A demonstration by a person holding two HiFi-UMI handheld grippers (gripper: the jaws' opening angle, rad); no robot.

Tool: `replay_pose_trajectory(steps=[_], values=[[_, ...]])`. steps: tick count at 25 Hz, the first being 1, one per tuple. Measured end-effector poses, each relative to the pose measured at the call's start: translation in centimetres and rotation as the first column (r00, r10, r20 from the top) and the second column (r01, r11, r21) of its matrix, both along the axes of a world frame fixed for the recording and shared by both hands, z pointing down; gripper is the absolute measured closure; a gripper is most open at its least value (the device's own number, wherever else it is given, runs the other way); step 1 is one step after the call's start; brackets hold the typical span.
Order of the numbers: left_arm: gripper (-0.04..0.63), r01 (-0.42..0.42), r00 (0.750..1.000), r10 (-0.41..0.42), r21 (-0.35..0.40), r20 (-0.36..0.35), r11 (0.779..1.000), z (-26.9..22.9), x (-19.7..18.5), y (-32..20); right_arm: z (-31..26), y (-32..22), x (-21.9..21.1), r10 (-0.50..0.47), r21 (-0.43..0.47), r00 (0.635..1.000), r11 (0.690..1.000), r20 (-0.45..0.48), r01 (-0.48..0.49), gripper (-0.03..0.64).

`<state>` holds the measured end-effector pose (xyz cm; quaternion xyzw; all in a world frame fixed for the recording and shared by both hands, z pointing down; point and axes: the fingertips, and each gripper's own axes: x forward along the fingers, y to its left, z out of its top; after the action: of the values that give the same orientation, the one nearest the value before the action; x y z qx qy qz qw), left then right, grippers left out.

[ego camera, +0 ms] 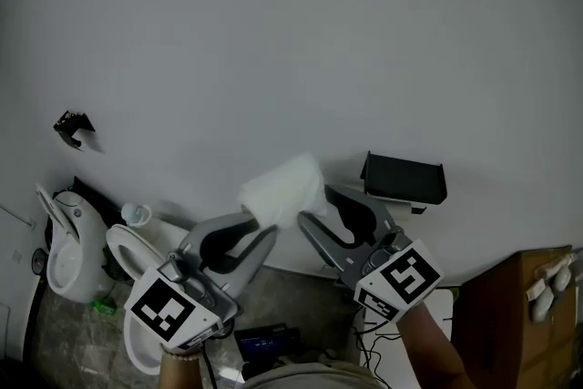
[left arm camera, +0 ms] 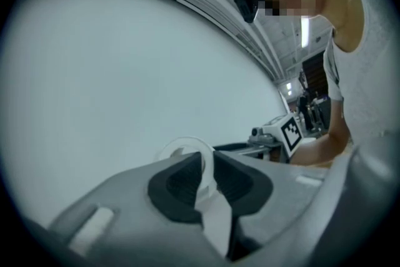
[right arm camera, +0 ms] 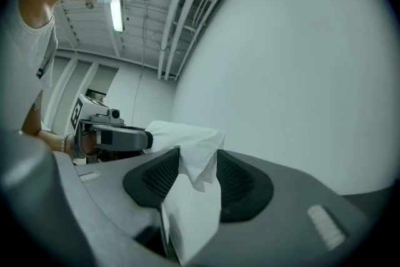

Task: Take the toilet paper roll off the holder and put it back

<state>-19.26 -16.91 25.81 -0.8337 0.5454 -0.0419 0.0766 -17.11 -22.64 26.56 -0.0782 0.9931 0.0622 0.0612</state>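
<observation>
A white toilet paper roll hangs in the air in front of the white wall, held from both ends. My left gripper is shut on the roll's left end, where the left gripper view shows the round rim pinched between the dark pads. My right gripper is shut on the right end, and in the right gripper view loose paper bunches between its pads. The black holder is fixed to the wall just right of the roll, and nothing hangs on it.
A white toilet stands at the lower left under a small black wall bracket. A brown cabinet with a spray bottle on it sits at the lower right. Cables and a blue item lie on the floor below.
</observation>
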Motion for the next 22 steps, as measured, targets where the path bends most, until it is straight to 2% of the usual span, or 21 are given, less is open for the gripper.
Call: replay_pose_trajectory(steps=[3,7,10,11,15,22], values=[[0.541,-0.07,0.998,0.07,0.005,0.005,0.998,-0.1,0.4,-0.7,-0.3,-0.6,0.8,0.079,0.021,0.997,0.997,-0.004,-0.079,0.425],[0.541,-0.182,0.983,0.182,0.012,0.008,0.983,-0.2,5.1,-5.7,-0.1,-5.3,6.0,0.202,0.026,0.979,0.979,-0.018,-0.202,0.425],[0.542,-0.284,0.959,0.283,0.089,0.029,0.955,-1.3,7.9,-8.0,-0.1,-7.4,8.8,0.281,0.021,0.96,0.959,-0.015,-0.281,0.425],[0.543,-0.307,0.952,0.304,0.092,0.042,0.947,-1.2,8.5,-8.6,-0.1,-8.0,9.5,0.306,0.019,0.952,0.952,-0.015,-0.306,0.425],[0.542,-0.385,0.923,0.381,0.07,0.059,0.92,-0.8,11.0,-11.1,0.0,-10.0,12.6,0.4,0.013,0.916,0.917,-0.028,-0.4,0.425],[0.542,-0.494,0.869,0.492,0.049,0.044,0.868,-0.1,15.6,-14.6,0.8,-13.0,17.9,0.526,-0.005,0.847,0.849,-0.073,-0.528,0.425]])
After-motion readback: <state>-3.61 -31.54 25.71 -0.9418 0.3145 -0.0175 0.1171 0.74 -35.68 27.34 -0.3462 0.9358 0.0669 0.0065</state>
